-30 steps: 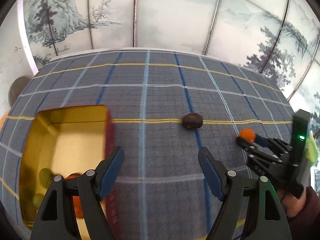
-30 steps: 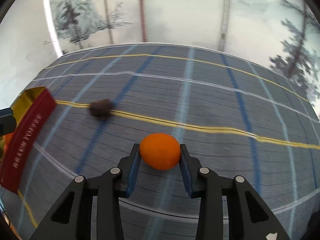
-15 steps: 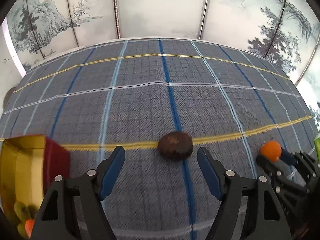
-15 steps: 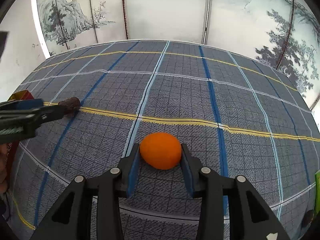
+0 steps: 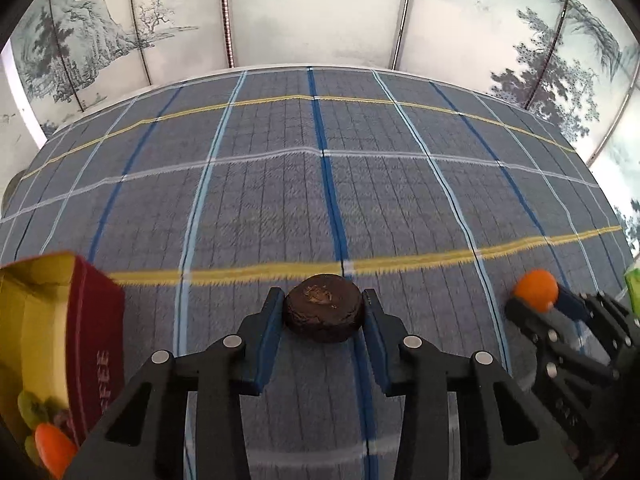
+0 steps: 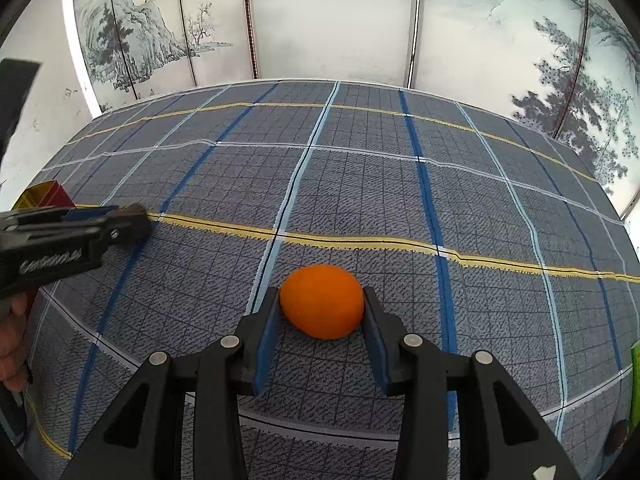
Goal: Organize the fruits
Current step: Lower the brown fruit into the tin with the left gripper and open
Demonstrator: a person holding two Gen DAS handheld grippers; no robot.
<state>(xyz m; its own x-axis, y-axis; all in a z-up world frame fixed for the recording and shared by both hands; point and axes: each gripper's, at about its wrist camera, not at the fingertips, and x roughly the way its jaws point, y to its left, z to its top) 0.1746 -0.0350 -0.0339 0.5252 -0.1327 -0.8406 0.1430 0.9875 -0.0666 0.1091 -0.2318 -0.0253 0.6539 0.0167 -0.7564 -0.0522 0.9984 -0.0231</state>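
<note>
My left gripper (image 5: 323,314) is shut on a dark brown round fruit (image 5: 323,307) resting on the plaid tablecloth. My right gripper (image 6: 321,312) is shut on an orange fruit (image 6: 322,301); it also shows in the left wrist view (image 5: 536,290) at the right. A red box with a yellow inside (image 5: 48,320) stands at the left and holds green fruits and an orange one (image 5: 54,450). The left gripper shows in the right wrist view (image 6: 132,220) at the left.
The blue-grey plaid tablecloth (image 5: 320,184) covers the table up to a painted folding screen (image 5: 312,12) behind it. A green object (image 6: 635,384) sits at the right edge. The box corner (image 6: 44,197) shows far left in the right wrist view.
My left gripper moved right from over the box to the brown fruit and closed on it. The right gripper kept its hold on the orange fruit.
</note>
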